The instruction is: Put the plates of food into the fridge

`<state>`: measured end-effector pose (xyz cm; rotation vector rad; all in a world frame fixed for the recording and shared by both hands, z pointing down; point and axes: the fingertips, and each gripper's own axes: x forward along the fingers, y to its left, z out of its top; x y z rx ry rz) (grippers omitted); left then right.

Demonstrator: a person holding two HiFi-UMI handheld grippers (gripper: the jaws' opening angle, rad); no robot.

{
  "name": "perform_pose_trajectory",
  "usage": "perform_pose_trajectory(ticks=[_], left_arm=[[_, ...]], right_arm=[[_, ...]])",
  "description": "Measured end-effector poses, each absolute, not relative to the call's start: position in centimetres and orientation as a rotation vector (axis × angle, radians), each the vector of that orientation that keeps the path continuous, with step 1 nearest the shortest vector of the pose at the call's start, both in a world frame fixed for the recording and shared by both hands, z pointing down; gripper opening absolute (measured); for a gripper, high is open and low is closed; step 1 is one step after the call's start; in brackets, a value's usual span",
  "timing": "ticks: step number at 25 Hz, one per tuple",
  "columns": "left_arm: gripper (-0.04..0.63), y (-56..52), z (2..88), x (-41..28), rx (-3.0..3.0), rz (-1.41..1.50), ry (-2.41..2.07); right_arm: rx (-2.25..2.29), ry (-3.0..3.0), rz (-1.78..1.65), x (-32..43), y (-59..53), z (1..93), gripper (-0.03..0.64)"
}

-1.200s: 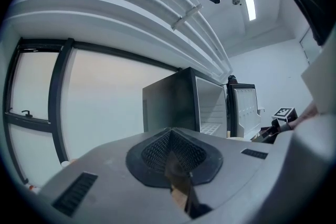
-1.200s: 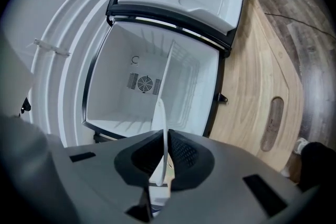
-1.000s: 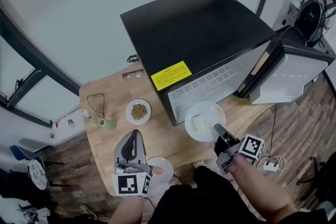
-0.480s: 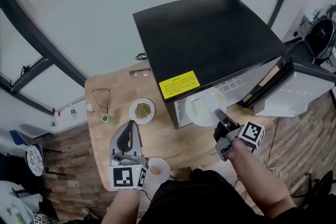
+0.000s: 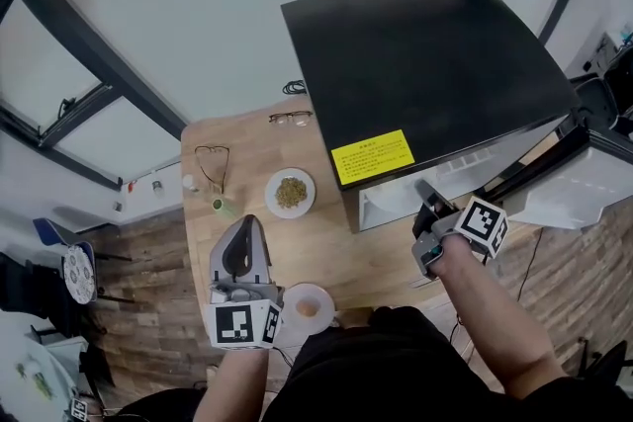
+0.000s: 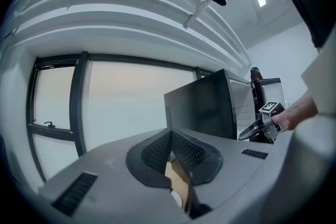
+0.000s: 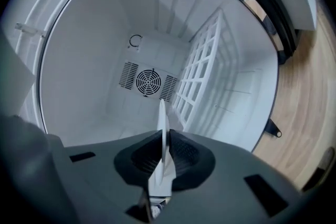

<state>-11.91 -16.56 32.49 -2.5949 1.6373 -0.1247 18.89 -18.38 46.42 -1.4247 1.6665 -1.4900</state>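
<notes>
- right hand-held gripper (image 7: 164, 136): jaws clamped on the rim of the white plate (image 7: 161, 113)
- the plate shows edge-on in the right gripper view, its flat face in line with the jaw gap and its long axis running straight ahead of the jaws
- the plate is inside the fridge (image 5: 425, 64) cavity and points at the fan grille (image 7: 147, 81) on the back wall
- ahead of the plate there is only white liner and that grille
- wire shelf (image 7: 202, 78) sits off to one side of the plate, roughly parallel to it and not touching
- fridge door (image 5: 584, 183) is swung open to the right of this gripper
- left hand-held gripper (image 6: 171, 136): jaw tips together, gripping nothing, over the counter (image 5: 326, 252), well left of the fridge
- just right of its base is the plate with pinkish food (image 5: 309, 308)
- ahead of its tips are the plate with greenish-brown food (image 5: 290, 193), a small green cup (image 5: 220, 206) and two pairs of glasses (image 5: 292, 118)
- hidden: in the head view the fridge top covers the held plate
- edge-on, I can't tell what is on it
</notes>
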Motion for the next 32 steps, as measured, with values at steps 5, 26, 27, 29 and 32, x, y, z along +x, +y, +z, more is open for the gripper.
perform_pose_trajectory(ticks=[5, 26, 27, 29, 32], left_arm=[[0.003, -16.6, 31.9, -13.0, -2.561, -0.140, 1.662], [0.003, -12.5, 32.2, -16.8, -2.415, -0.186, 1.909], [0.003, -12.2, 32.4, -17.2, -2.399, -0.198, 1.932], [0.003, -11.7, 32.9, -18.3, -2.356, -0.224, 1.980], [0.003, -11.0, 33.0, -18.6, -2.342, -0.224, 2.000]], right_arm=[[-1.698, 1.824, -1.402, 19.7, -19.7, 46.3, 0.039], [-2.169, 2.466, -0.976, 18.8, -23.4, 46.3, 0.261], [-2.197, 2.478, -0.929, 19.2, -23.5, 46.1, 0.264], [-2.234, 2.495, -0.846, 19.6, -23.9, 45.7, 0.265], [-2.222, 2.468, -0.775, 20.1, -24.2, 45.0, 0.265]])
